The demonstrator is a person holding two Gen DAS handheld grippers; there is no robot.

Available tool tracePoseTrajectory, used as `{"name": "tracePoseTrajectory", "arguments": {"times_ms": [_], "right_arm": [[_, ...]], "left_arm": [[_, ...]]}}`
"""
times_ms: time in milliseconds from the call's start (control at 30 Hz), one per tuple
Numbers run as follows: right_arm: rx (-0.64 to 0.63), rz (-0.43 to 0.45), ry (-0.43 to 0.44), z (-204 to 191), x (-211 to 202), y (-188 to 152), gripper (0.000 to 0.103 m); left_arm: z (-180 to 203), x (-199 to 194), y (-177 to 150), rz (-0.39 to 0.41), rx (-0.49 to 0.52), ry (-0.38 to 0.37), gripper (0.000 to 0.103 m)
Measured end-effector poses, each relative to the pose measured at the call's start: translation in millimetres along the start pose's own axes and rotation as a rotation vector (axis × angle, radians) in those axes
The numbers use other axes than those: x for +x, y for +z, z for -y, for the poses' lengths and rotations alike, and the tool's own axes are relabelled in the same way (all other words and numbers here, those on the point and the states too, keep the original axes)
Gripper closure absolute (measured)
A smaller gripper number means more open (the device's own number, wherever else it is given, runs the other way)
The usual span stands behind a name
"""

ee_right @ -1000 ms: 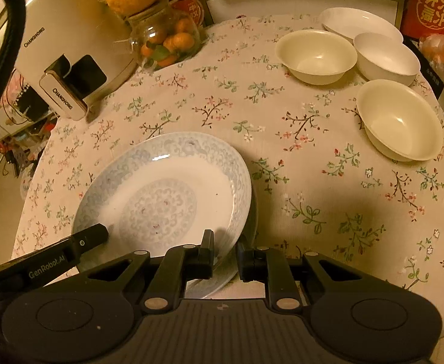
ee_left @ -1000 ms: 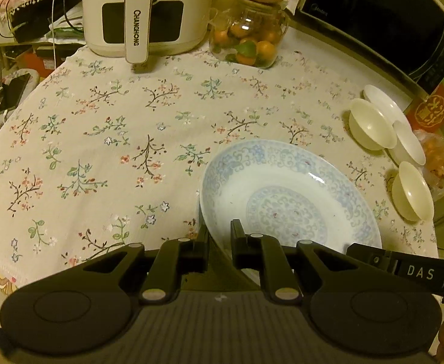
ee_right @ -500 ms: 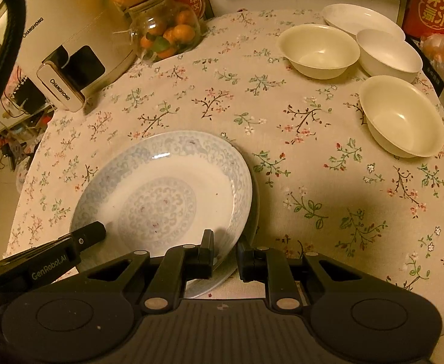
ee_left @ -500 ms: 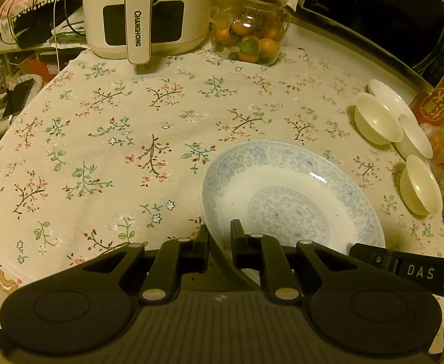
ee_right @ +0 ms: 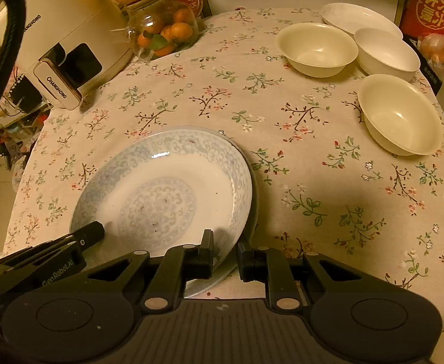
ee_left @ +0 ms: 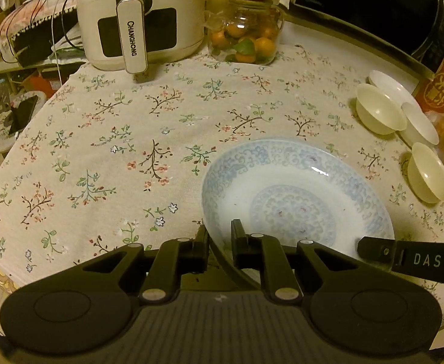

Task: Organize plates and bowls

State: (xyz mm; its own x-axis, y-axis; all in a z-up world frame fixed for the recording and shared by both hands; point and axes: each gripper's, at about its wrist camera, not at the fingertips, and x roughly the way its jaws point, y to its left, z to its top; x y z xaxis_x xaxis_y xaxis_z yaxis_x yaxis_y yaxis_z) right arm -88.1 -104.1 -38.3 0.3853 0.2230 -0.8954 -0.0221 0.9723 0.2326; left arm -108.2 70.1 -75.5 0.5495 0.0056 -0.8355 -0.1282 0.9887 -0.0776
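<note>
- Near the table's front edge, a blue-patterned plate [ee_left: 294, 194] is gripped at its rim from two sides.
- The left hand-held gripper [ee_left: 219, 242] is clamped on its near-left rim; the right hand-held gripper [ee_right: 225, 250] pinches its near-right rim.
- Under it, another plate's edge [ee_right: 253, 200] shows.
- Three cream bowls [ee_right: 316, 49] and a white dish [ee_right: 359, 19] sit together far right.
- A floral cloth covers the table [ee_left: 106, 157]; an air fryer [ee_left: 140, 18] and a fruit jar [ee_left: 246, 38] stand at the back.

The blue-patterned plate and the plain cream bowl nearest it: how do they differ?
The blue-patterned plate is wide, shallow and decorated; the plain cream bowl is smaller, deeper and unpatterned. The plate is clamped at its near rim by both grippers' jaws; the bowl sits untouched. Both are round and empty.
</note>
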Motion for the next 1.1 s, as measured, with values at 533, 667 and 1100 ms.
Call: {"name": "tracePoseTrajectory", "arguments": {"times_ms": [533, 667, 1100], "right_arm": [[-0.062, 0.027, -0.098, -19.0, 1.6, -4.6, 0.086], [-0.069, 0.037, -0.116, -21.1, 2.1, -5.8, 0.086], [-0.127, 0.062, -0.176, -28.8, 3.5, -9.8, 0.085]], "left_arm": [[10.5, 4.8, -7.4, 0.004, 0.053, 0.066, 0.088], [11.5, 5.1, -7.9, 0.008, 0.064, 0.076, 0.088], [18.3, 5.1, -12.6, 0.028, 0.112, 0.112, 0.088]]}}
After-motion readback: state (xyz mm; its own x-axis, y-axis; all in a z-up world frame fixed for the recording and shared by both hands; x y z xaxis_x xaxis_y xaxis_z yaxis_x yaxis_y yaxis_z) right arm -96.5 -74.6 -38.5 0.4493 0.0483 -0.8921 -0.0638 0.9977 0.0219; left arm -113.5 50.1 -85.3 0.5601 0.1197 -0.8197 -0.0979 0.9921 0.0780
